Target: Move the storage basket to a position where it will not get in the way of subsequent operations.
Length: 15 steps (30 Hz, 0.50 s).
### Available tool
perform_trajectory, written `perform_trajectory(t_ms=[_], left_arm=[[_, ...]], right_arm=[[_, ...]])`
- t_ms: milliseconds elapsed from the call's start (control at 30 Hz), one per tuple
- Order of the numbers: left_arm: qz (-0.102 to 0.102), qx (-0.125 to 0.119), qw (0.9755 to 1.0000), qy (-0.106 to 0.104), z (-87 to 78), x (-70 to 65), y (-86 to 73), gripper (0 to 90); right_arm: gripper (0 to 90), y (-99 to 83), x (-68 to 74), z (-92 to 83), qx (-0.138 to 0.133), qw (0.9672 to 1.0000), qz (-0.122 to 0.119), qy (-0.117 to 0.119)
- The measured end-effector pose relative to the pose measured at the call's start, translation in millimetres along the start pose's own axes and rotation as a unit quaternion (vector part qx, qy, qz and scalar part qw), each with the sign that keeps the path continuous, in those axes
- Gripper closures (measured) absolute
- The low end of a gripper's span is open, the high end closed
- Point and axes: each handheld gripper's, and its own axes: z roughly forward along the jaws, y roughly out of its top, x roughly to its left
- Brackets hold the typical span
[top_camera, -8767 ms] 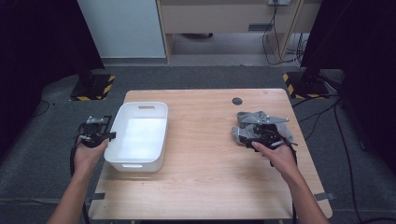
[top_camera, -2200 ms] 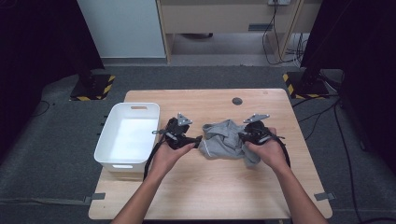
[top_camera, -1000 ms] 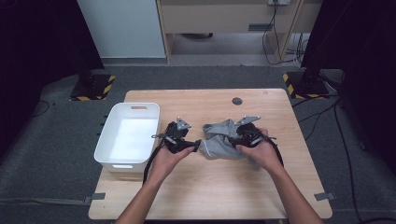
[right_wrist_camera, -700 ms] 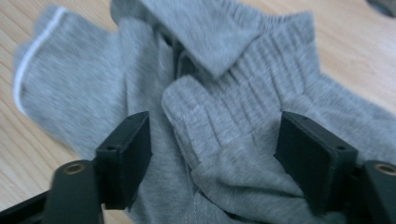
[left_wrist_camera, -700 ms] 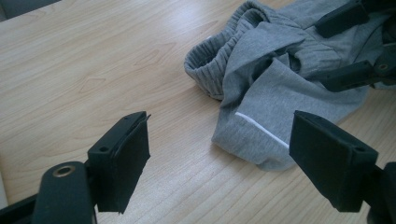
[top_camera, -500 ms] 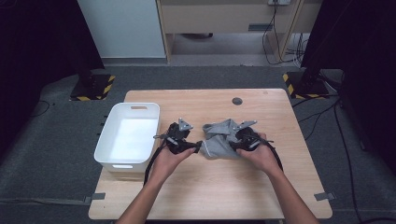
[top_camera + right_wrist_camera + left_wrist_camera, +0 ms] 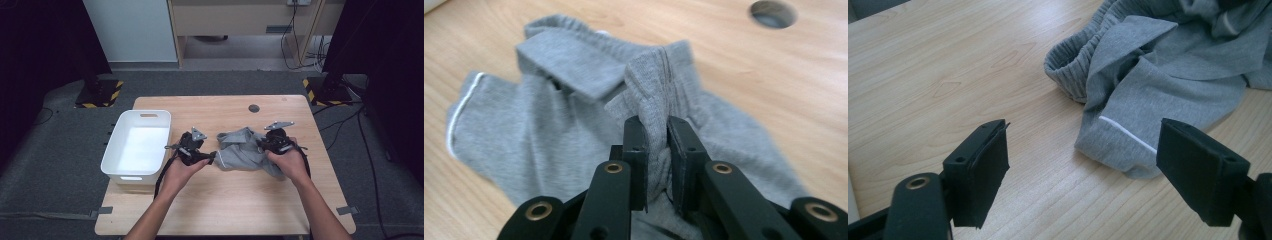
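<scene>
Wood-grain table on grey carpet carries a grey garment; the right gripper has just closed, pinching a fold, while the left gripper gapes wide, holding nothing, beside its hem.

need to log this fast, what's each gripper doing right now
left gripper: open, nothing between its jaws, beside the grey garment.
right gripper: jaws have just been closing, now shut on a fold of the grey garment.

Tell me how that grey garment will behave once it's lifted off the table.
The grey garment lies crumpled in soft folds, so it will probably droop rather than hold shape. The right gripper, jaws just closing, pinches only one fold, so the rest likely trails. Its knit cloth looks thin, probably light, and unlikely to slip from the pads.
</scene>
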Motion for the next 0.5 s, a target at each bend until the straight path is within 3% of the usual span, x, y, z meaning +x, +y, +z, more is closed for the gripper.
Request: perform_trajectory(t_ms=[167,500], left_arm=[[-0.004,-0.001,1.0,-0.003,1.9,-1.0,1.7,20.3],[-0.007,0.004,1.0,-0.002,9.0,0.9,3.3,21.5]], right_arm=[[79.0,-3.6,-17.0,-6.2,0.0,0.9998,0.015,-0.012],[75.2,-14.2,-42.3,-2.7,0.002,0.9984,0.048,-0.03]])
